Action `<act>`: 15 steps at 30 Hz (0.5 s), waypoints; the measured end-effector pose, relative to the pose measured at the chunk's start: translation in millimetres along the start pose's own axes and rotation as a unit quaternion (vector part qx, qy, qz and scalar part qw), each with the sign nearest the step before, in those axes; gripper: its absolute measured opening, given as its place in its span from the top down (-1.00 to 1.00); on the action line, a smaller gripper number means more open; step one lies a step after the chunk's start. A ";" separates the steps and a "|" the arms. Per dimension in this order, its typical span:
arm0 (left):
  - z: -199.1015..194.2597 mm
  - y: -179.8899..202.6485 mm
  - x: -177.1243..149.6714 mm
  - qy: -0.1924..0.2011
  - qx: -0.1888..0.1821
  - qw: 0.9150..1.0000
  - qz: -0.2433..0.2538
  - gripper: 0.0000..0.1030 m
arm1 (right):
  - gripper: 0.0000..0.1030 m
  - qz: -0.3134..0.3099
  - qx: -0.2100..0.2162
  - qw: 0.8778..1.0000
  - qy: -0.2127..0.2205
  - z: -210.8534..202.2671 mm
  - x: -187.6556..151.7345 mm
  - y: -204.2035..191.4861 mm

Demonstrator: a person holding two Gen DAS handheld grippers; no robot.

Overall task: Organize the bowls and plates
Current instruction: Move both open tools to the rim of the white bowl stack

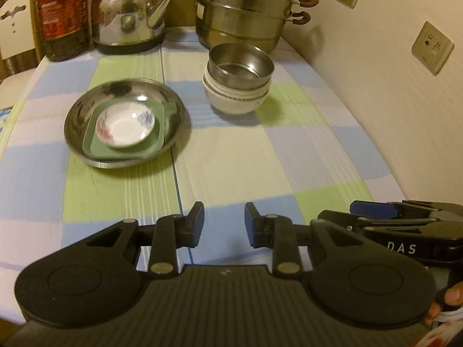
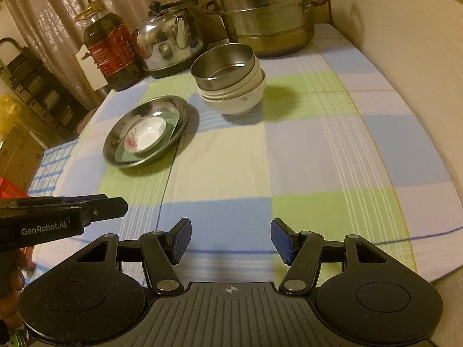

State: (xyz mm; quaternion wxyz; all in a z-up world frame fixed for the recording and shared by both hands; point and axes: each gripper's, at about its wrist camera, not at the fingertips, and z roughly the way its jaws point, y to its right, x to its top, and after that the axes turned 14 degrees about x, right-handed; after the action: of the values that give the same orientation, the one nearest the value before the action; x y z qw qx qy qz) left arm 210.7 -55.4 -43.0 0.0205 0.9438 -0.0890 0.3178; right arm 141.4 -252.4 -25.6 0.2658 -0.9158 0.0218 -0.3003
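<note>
A small white dish [image 1: 125, 127] sits on a green plate [image 1: 127, 133] inside a steel plate [image 1: 84, 110] on the checked table [image 1: 231, 156], near a steel bowl [image 1: 241, 65] stacked in white bowls [image 1: 234, 98]. Nearer the cameras, the left gripper [image 1: 224, 225] and right gripper [image 2: 231, 241] hover side by side, fingers spread and empty.

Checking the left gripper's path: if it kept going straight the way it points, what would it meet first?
Probably the bare checked tablecloth, in the gap between the round steel plate and the stack of white bowls. Depth is uncertain.
</note>
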 end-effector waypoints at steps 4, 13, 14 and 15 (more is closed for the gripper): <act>15.2 -11.4 25.3 0.014 -0.007 1.000 0.020 0.50 | -0.18 0.009 -0.012 1.000 0.015 14.4 17.1 -0.7; 44.7 -20.9 89.4 0.063 -0.027 0.996 0.055 0.52 | -0.18 0.022 -0.037 0.998 0.054 39.5 63.5 -2.2; 48.2 -20.6 95.9 0.068 -0.028 0.996 0.056 0.56 | -0.18 0.020 -0.039 0.997 0.058 41.1 68.4 -1.6; 51.0 -19.9 101.7 0.071 -0.028 0.995 0.056 0.57 | -0.18 0.019 -0.041 0.997 0.063 43.2 74.2 -0.7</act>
State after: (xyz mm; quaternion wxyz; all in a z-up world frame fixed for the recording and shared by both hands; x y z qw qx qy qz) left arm 324.3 -56.5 -22.0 0.0354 0.9114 -0.1492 0.3820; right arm 226.3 -246.2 -14.6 0.2315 -0.9048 0.0677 -0.3510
